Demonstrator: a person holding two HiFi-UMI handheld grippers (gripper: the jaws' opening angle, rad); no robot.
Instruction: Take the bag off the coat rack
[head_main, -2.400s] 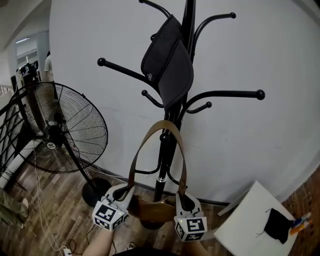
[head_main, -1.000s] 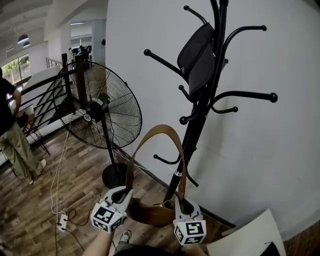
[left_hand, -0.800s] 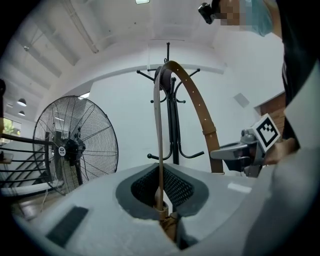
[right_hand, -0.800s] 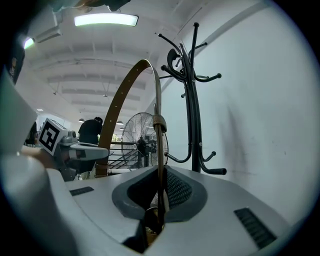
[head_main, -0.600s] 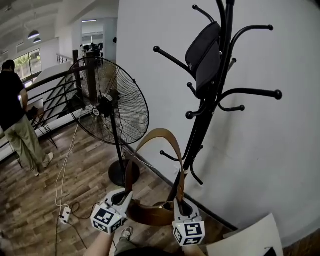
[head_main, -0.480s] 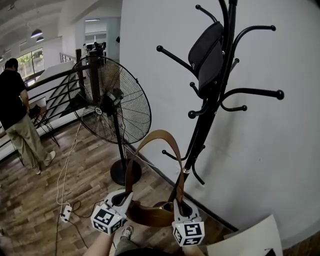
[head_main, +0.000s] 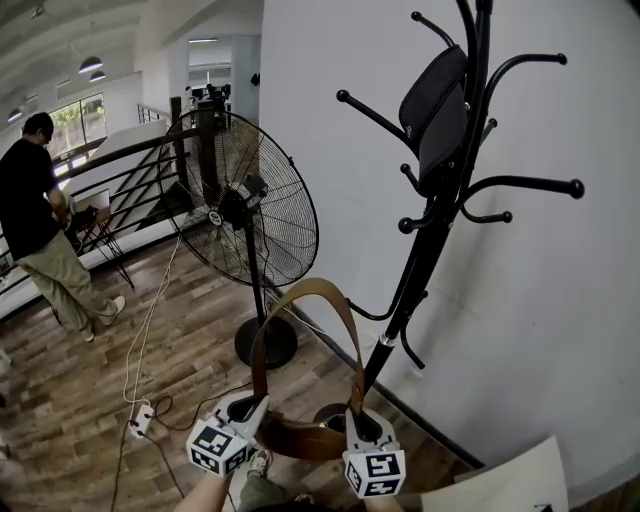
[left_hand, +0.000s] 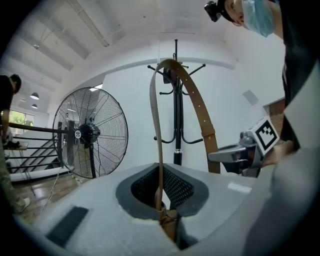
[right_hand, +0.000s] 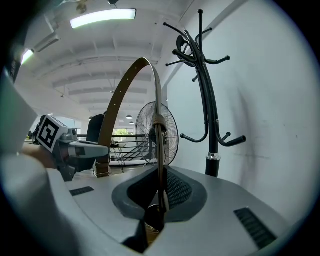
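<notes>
A brown leather bag hangs low between my two grippers, its strap arching up free of the black coat rack, which stands to its right against the white wall. My left gripper is shut on the bag's left end, and my right gripper is shut on its right end. In the left gripper view the strap rises out of the closed jaws, with the rack behind. The right gripper view shows the strap pinched the same way. A black bag still hangs high on the rack.
A large black pedestal fan stands left of the rack, its cable and a power strip on the wooden floor. A person stands by a railing at far left. A white board lies at the bottom right.
The brown strap, looped over a low rack hook before, is now clear of the rack. The view has swung left: rack shifted right, fan and person came into view. Both grips are unchanged.
</notes>
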